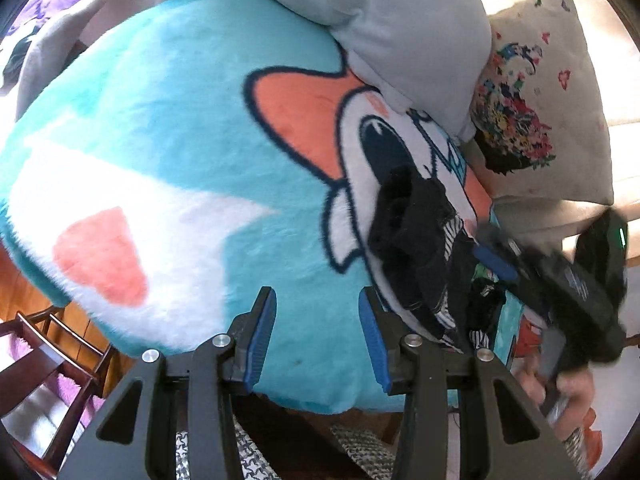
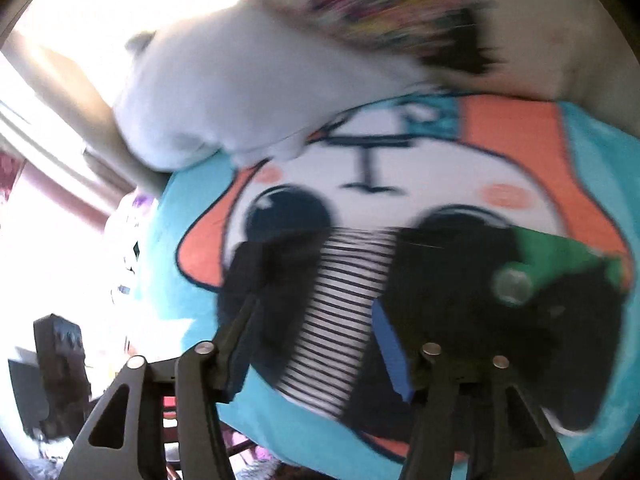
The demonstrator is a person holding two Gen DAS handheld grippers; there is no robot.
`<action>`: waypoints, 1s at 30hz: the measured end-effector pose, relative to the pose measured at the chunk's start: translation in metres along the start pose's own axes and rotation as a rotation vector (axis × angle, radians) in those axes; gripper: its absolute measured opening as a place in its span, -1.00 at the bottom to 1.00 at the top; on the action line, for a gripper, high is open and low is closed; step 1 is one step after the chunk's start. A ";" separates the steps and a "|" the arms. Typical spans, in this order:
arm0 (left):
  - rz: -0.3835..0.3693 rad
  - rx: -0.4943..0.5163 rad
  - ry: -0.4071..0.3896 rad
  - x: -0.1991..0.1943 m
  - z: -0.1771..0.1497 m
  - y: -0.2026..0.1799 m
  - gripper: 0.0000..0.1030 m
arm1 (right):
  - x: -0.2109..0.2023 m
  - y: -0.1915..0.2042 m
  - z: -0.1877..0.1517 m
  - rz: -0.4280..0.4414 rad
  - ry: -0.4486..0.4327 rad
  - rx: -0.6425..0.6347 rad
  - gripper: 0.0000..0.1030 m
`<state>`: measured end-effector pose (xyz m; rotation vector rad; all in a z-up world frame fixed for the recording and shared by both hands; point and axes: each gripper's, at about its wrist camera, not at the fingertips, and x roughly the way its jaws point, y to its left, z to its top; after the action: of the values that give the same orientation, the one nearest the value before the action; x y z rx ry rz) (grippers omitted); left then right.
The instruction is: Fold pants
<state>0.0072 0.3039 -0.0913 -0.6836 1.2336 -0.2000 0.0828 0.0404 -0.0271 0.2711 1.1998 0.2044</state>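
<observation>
The pants [image 1: 416, 240] are black with a black-and-white striped panel and lie bunched on a big teal plush blanket [image 1: 180, 160] with a cartoon face. My left gripper [image 1: 318, 336] is open and empty, hovering over the blanket to the left of the pants. My right gripper [image 2: 312, 320] is open right above the pants [image 2: 344, 304], its fingers on either side of the striped panel; that view is motion-blurred. The right gripper also shows in the left wrist view [image 1: 496, 260], at the pants' right side. A green patch [image 2: 556, 248] and a button show on the pants.
A grey pillow [image 1: 400, 28] and a floral white pillow [image 1: 540, 112] lie at the blanket's far edge. A dark wooden chair [image 1: 52, 360] stands at lower left on the wood floor. A patterned rug [image 1: 360, 452] lies below the blanket's near edge.
</observation>
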 end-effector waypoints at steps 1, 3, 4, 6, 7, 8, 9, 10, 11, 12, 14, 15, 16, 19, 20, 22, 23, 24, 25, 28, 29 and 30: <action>0.004 -0.005 -0.005 -0.002 -0.002 0.003 -0.20 | 0.016 0.015 0.006 -0.020 0.018 -0.026 0.30; 0.007 -0.017 -0.014 -0.007 -0.005 0.010 -0.19 | 0.046 0.039 0.015 -0.085 0.070 -0.083 0.35; 0.008 -0.023 -0.018 -0.008 -0.006 0.012 -0.19 | 0.058 0.048 0.017 -0.116 0.092 -0.109 0.36; 0.008 -0.033 -0.022 -0.011 -0.008 0.018 -0.19 | 0.080 0.062 0.017 -0.192 0.125 -0.176 0.43; 0.010 -0.034 -0.025 -0.012 -0.009 0.020 -0.19 | 0.092 0.072 0.016 -0.257 0.140 -0.235 0.45; 0.013 -0.031 -0.031 -0.013 -0.010 0.021 -0.19 | 0.102 0.079 0.014 -0.322 0.146 -0.281 0.45; 0.013 -0.026 -0.036 -0.015 -0.012 0.021 -0.19 | 0.110 0.083 0.012 -0.371 0.149 -0.312 0.45; 0.009 -0.022 -0.038 -0.016 -0.013 0.022 -0.19 | 0.114 0.084 0.010 -0.388 0.140 -0.325 0.43; -0.003 -0.020 -0.039 -0.016 -0.013 0.023 -0.19 | 0.113 0.084 0.011 -0.386 0.128 -0.317 0.34; -0.009 -0.019 -0.039 -0.016 -0.013 0.022 -0.19 | 0.112 0.082 0.012 -0.378 0.134 -0.302 0.03; -0.023 -0.014 -0.033 -0.013 -0.011 0.021 -0.19 | 0.106 0.077 0.014 -0.372 0.137 -0.292 -0.28; -0.032 -0.007 -0.027 -0.010 -0.010 0.018 -0.19 | 0.103 0.074 0.015 -0.359 0.139 -0.290 -0.33; -0.037 0.003 -0.021 -0.006 -0.010 0.015 -0.19 | 0.099 0.070 0.015 -0.340 0.138 -0.280 -0.38; -0.055 0.043 0.008 0.008 -0.004 0.001 -0.19 | 0.084 0.061 0.017 -0.287 0.118 -0.245 -0.49; -0.069 0.053 0.021 0.014 -0.002 -0.005 -0.19 | 0.077 0.059 0.017 -0.267 0.111 -0.231 -0.49; -0.090 0.071 0.042 0.025 0.001 -0.015 -0.19 | 0.065 0.059 0.018 -0.242 0.096 -0.214 -0.52; -0.096 0.079 0.049 0.030 0.002 -0.020 -0.19 | 0.058 0.058 0.018 -0.228 0.086 -0.208 -0.52; -0.102 0.086 0.052 0.034 0.003 -0.025 -0.19 | 0.053 0.056 0.017 -0.217 0.080 -0.200 -0.53; -0.106 0.089 0.054 0.037 0.004 -0.030 -0.19 | 0.046 0.052 0.017 -0.194 0.073 -0.184 -0.53; -0.112 0.102 0.054 0.045 0.002 -0.046 -0.19 | 0.021 0.039 0.014 -0.132 0.043 -0.140 -0.53; -0.110 0.107 0.052 0.046 0.001 -0.051 -0.19 | 0.016 0.037 0.014 -0.119 0.035 -0.130 -0.53; -0.104 0.116 0.051 0.048 -0.001 -0.057 -0.19 | 0.008 0.031 0.014 -0.098 0.025 -0.116 -0.53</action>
<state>0.0353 0.2345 -0.0971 -0.6459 1.2259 -0.3741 0.0984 0.0711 -0.0197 0.1084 1.2181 0.1913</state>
